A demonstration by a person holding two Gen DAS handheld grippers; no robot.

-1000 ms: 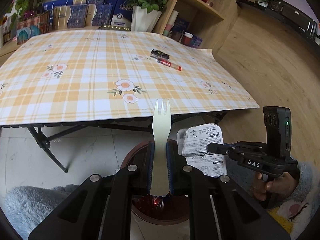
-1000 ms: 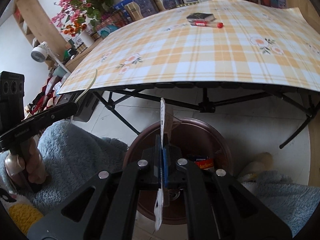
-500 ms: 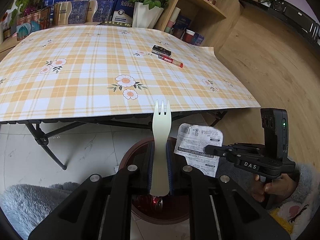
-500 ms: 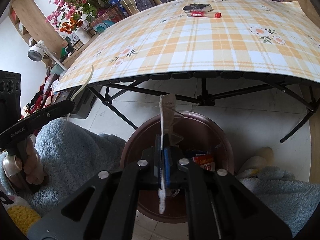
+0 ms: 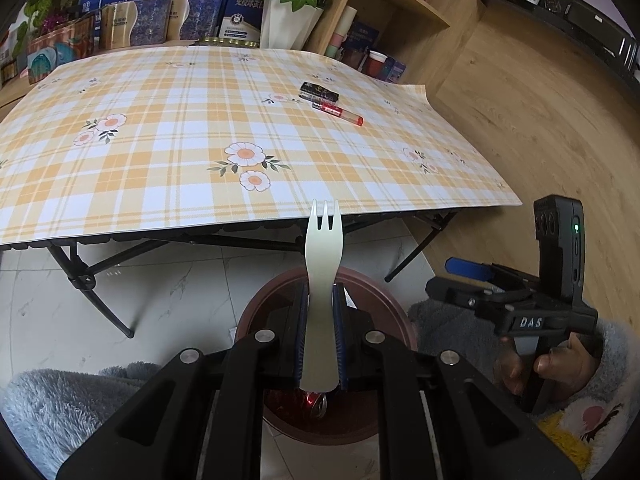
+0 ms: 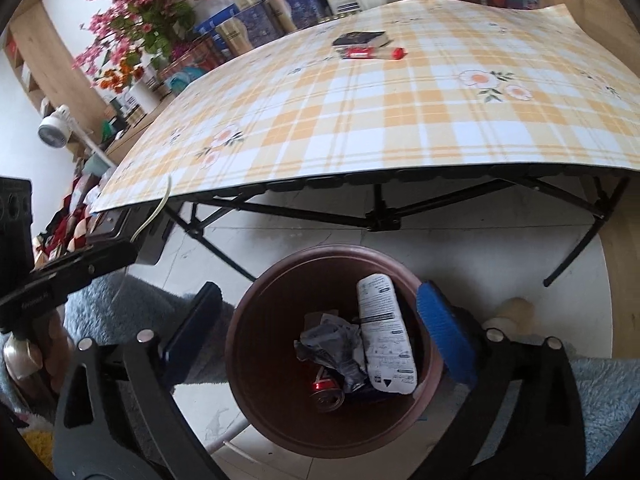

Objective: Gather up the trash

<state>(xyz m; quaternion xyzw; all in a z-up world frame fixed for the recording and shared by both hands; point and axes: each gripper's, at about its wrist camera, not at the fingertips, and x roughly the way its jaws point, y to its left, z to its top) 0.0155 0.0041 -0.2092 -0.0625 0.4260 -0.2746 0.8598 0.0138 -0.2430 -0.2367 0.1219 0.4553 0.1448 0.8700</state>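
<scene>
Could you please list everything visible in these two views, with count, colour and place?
Fork: one, cream, upright between the left gripper's pads, above the bin.
Bin: one, brown, on the floor before the table.
Wrapper: one, white with print, lying in the bin against its right wall.
Crumpled wrap: one, grey, in the bin.
Can: one, red, at the bin's bottom.
Table: one, orange plaid cloth with flowers, black folding legs.
Black box: one, on the table's far side.
Tube: one, red, beside the black box.
Boxes, flowers: several, behind the table.
Left gripper: black, shut on the fork.
Right gripper: black with blue pads, jaws just opened wide, nothing between them.
</scene>
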